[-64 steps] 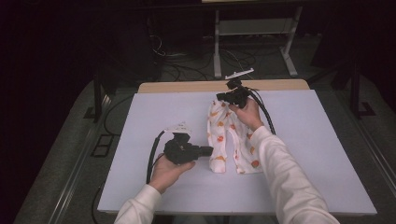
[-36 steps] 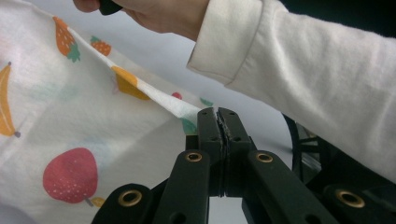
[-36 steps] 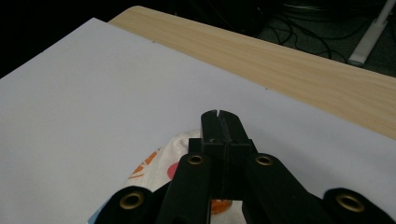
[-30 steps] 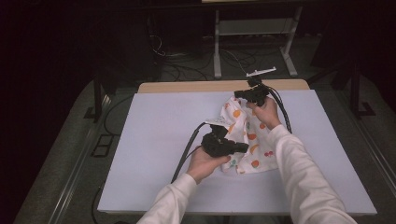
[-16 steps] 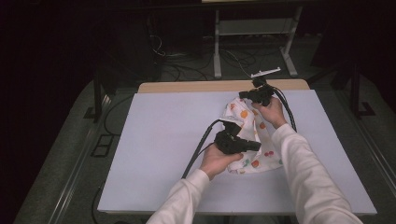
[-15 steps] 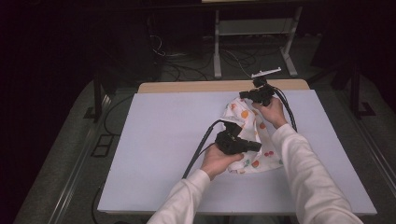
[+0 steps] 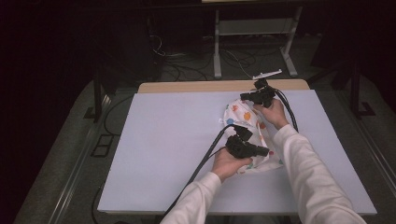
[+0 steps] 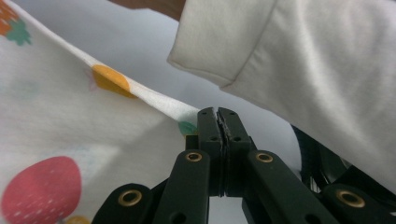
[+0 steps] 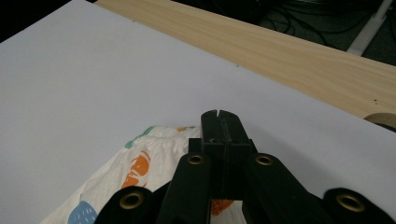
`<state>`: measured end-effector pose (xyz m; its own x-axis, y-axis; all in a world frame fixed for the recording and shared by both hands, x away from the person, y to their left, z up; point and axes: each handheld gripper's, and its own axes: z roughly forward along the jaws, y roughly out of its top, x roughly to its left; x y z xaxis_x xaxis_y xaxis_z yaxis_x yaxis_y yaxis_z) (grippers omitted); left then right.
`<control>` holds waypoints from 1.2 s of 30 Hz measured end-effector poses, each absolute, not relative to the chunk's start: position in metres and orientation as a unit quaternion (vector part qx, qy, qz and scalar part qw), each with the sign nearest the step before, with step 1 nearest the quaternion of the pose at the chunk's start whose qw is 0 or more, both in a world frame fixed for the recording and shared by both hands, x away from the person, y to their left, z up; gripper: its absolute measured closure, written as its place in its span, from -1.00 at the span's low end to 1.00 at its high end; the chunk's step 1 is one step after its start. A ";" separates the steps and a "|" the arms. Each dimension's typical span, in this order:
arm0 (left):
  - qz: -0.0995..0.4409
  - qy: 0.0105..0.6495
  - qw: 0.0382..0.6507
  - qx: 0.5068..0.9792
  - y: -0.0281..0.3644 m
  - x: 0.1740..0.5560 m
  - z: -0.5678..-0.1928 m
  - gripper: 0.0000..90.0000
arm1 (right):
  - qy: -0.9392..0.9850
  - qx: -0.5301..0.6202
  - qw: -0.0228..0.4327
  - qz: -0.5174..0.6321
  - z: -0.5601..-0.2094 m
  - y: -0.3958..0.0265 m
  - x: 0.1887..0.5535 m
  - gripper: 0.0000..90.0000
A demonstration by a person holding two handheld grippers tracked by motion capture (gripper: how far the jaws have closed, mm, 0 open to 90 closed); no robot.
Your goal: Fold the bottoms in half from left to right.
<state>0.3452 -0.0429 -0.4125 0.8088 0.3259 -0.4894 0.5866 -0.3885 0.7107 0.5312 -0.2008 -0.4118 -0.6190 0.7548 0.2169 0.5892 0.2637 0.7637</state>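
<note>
A white sheet covers most of the table, leaving a strip of pale wooden tabletop bare along the far edge. Beyond the table, a white metal stand rises from the dark floor, with a tangle of black cables lying near its feet. A black frame leg stands at the table's left.

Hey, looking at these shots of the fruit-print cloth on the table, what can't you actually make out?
- Left gripper, left gripper view: jaws shut at the edge of the white fruit-print cloth; how much fabric is pinched is hidden.
- Right gripper, right gripper view: shut over the cloth; its fingers cover any pinched fold.
- High view: the cloth's middle lies under the left gripper and hand.
- What garment it is: too crumpled.
</note>
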 end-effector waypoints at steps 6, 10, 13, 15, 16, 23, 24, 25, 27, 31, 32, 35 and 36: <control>-0.142 0.280 0.464 0.828 -0.058 0.345 -0.422 0.95 | 0.792 0.426 0.096 0.426 -0.415 -0.205 0.532 0.98; -0.145 0.284 0.454 0.832 -0.065 0.346 -0.429 0.95 | 0.792 0.426 0.092 0.427 -0.418 -0.209 0.532 0.98; -0.146 0.291 0.446 0.834 -0.069 0.348 -0.433 0.95 | 0.792 0.425 0.093 0.428 -0.421 -0.212 0.532 0.98; -0.149 0.295 0.444 0.833 -0.072 0.348 -0.436 0.95 | 0.792 0.426 0.091 0.428 -0.422 -0.214 0.532 0.98; -0.150 0.295 0.443 0.833 -0.074 0.348 -0.437 0.95 | 0.791 0.426 0.089 0.429 -0.424 -0.215 0.532 0.98; -0.155 0.299 0.434 0.836 -0.083 0.348 -0.440 0.95 | 0.789 0.431 0.085 0.430 -0.433 -0.221 0.531 0.98; -0.154 0.298 0.432 0.837 -0.084 0.348 -0.441 0.95 | 0.789 0.430 0.086 0.431 -0.434 -0.222 0.531 0.98; -0.154 0.299 0.433 0.837 -0.084 0.348 -0.441 0.95 | 0.789 0.432 0.086 0.429 -0.435 -0.222 0.531 0.98; -0.155 0.302 0.432 0.835 -0.085 0.349 -0.442 0.95 | 0.790 0.432 0.087 0.426 -0.437 -0.223 0.531 0.98; -0.157 0.305 0.430 0.835 -0.088 0.350 -0.443 0.95 | 0.790 0.434 0.087 0.425 -0.440 -0.226 0.531 0.98; -0.158 0.306 0.430 0.834 -0.089 0.350 -0.444 0.95 | 0.790 0.433 0.088 0.425 -0.440 -0.226 0.531 0.98; -0.159 0.304 0.428 0.836 -0.093 0.351 -0.444 0.95 | 0.791 0.433 0.089 0.422 -0.440 -0.227 0.530 0.98; -0.159 0.305 0.427 0.836 -0.094 0.351 -0.445 0.95 | 0.792 0.433 0.091 0.421 -0.441 -0.227 0.530 0.98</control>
